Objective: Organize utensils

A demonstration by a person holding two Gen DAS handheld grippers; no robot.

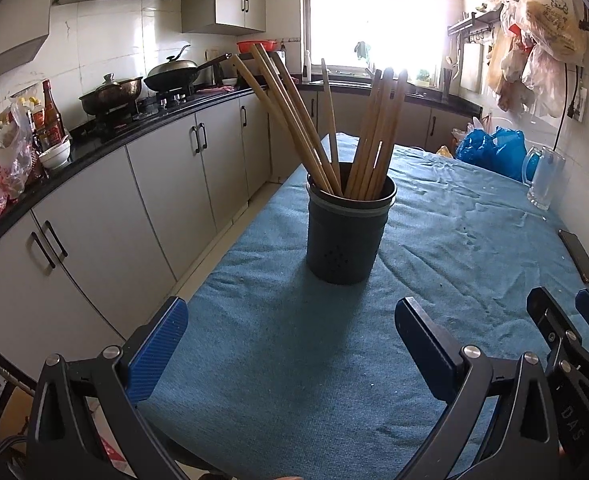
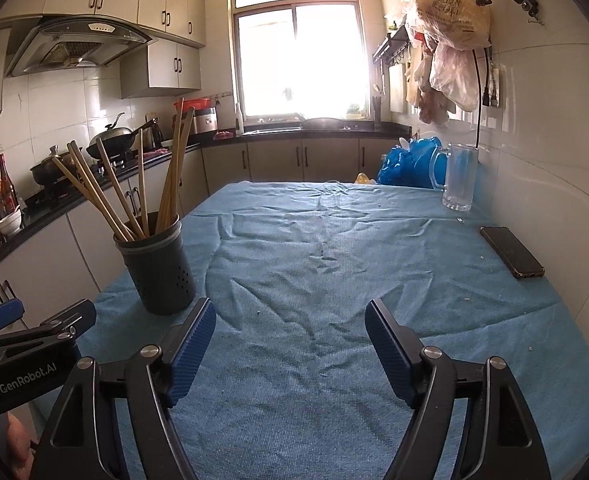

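Standing upright near the left edge of the table (image 2: 334, 360), on the blue cloth (image 1: 434, 240), the dark utensil holder (image 1: 346, 232) contains a bundle of wooden chopsticks (image 1: 378, 136) fanned out above its rim. Left tongs (image 1: 290, 332): released, jaws spread, nothing between them, holder just ahead. Right tongs (image 2: 290, 336): released, empty, over bare cloth. Phone (image 2: 512, 252) and glass mug (image 2: 460, 176) at the right edge.

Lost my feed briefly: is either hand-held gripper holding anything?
Nothing. The left and right are both open and empty; chopsticks stand in the holder.
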